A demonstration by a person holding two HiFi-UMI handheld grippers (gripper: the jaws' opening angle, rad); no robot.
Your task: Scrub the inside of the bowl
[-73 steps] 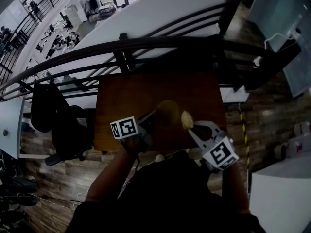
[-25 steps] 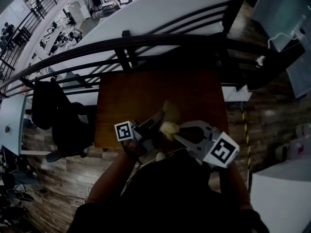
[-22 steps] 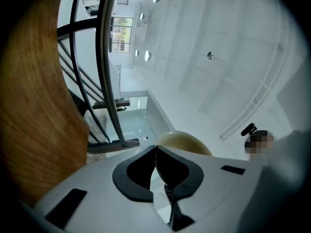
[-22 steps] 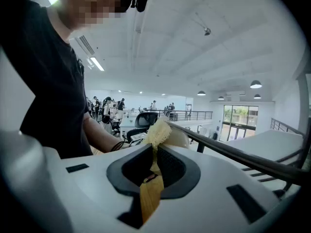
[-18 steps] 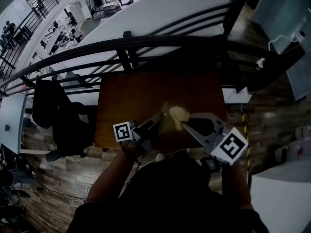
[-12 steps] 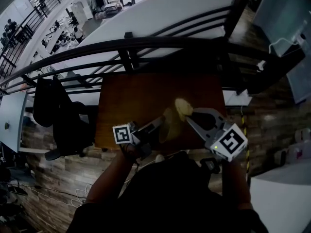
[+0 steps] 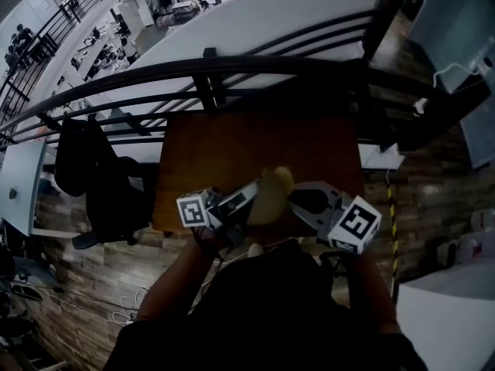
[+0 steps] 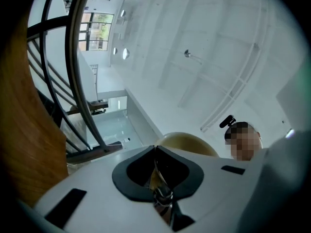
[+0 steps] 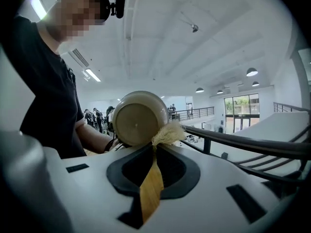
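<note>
Bowl, smooth cream, round, above wooden table, tipped sideways, base toward right gripper; left gripper clamped on its rim; right gripper grasping flat wooden brush, fibrous tuft.

The head view is dim, darkest below the table; above it, daylight glows. Both gripper views are bright, with bent, dark edges.

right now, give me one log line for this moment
left gripper: shut on bowl rim | right gripper: shut on brush | bristles: at bowl edge
</note>
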